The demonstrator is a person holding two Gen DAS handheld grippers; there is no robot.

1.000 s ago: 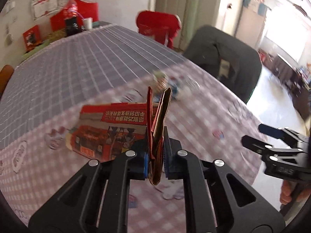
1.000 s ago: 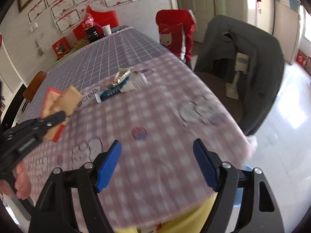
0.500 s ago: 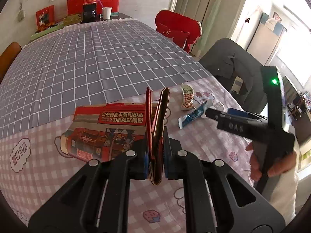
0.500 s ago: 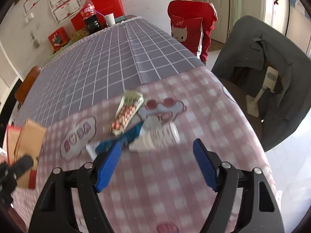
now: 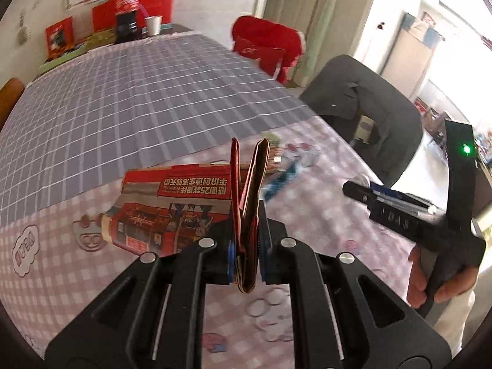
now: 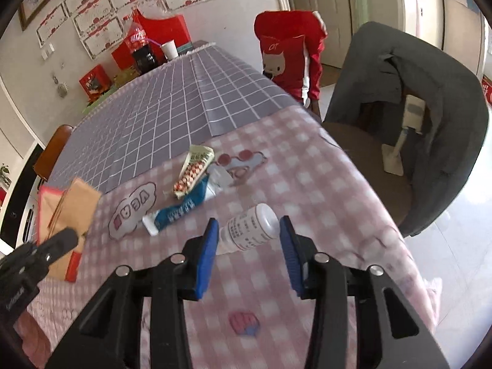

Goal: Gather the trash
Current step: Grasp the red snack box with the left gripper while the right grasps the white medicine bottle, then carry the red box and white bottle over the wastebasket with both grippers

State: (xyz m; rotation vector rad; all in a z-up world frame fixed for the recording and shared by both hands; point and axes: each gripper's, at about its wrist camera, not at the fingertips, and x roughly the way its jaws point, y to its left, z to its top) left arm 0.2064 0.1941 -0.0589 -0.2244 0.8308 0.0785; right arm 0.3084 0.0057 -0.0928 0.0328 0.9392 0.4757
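Observation:
My left gripper [image 5: 247,255] is shut on the edge of a red printed paper bag [image 5: 172,212], held open above the pink checked tablecloth. The bag also shows in the right wrist view [image 6: 70,212] at the left. My right gripper [image 6: 247,252] is open, its blue pads either side of a small white bottle [image 6: 249,230] lying on the cloth. Beyond it lie a blue and white wrapper [image 6: 181,209] and a green and red snack wrapper [image 6: 193,170]. The right gripper shows in the left wrist view [image 5: 399,212], side on.
A grey grid tablecloth [image 6: 172,98] covers the far table. A cola bottle [image 6: 140,49] and paper cup [image 6: 170,49] stand at the far end. A chair with a red jacket [image 6: 292,55] and a grey draped chair [image 6: 409,117] stand at the right edge.
My right gripper has moved forward and down over the table, so the white bottle now lies between its pads, and its jaws have narrowed. The left gripper keeps holding the bag with little movement.

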